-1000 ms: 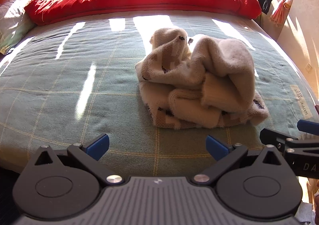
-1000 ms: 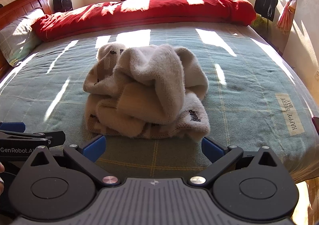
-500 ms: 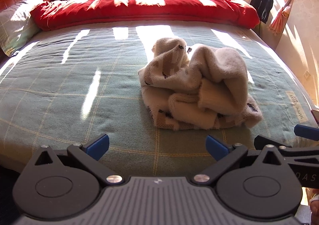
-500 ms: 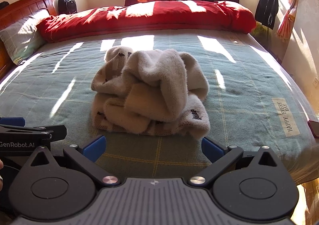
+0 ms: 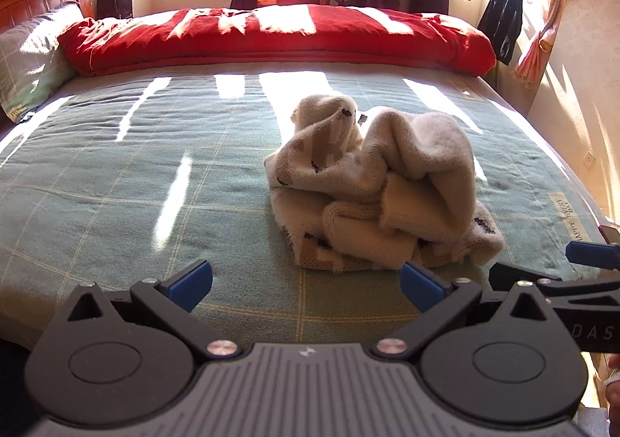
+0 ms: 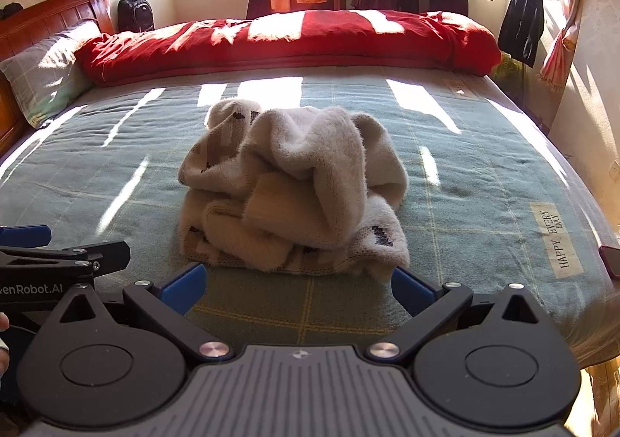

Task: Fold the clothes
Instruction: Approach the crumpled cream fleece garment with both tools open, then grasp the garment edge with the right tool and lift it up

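on the green bed cover lies a crumpled cream sweater; left gripper and right gripper are both spread wide, empty; only the right view shows a phone.

— What is the big thing here?

— A bed with a green checked cover.

— What lies on it?

— A crumpled cream sweater sits in the middle. A long red quilt lies across the far side. A grey pillow is at the far left. A dark phone lies at the right edge.
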The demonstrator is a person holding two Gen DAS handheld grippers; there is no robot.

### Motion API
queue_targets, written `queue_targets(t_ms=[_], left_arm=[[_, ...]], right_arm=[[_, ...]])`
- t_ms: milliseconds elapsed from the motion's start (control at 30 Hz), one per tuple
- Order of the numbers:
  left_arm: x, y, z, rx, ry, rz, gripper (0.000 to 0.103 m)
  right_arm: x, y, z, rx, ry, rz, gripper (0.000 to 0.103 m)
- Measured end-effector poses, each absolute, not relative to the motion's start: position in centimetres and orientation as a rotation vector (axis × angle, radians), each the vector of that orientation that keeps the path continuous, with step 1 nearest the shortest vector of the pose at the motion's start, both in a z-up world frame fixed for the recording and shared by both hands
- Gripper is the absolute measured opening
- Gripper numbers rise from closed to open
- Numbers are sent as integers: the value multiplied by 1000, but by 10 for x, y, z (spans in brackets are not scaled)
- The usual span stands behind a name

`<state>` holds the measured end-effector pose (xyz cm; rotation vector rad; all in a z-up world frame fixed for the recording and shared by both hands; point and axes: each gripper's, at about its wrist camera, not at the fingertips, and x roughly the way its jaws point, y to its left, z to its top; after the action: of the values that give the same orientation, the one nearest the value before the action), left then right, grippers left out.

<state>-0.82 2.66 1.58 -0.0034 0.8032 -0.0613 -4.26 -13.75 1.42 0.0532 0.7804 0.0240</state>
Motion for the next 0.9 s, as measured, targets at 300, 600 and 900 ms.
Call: queue_targets(t_ms=[300, 600, 900], left_arm=[[5, 25, 8, -40, 790, -116, 102], [27, 24, -9, -34, 812, -99, 102], [58, 30, -20, -108, 822, -143, 102]], right_arm=[[-27, -146, 8, 49, 796, 27, 102], [-21, -151, 7, -94, 595, 136, 102], [24, -173, -12, 3, 752, 146, 101]])
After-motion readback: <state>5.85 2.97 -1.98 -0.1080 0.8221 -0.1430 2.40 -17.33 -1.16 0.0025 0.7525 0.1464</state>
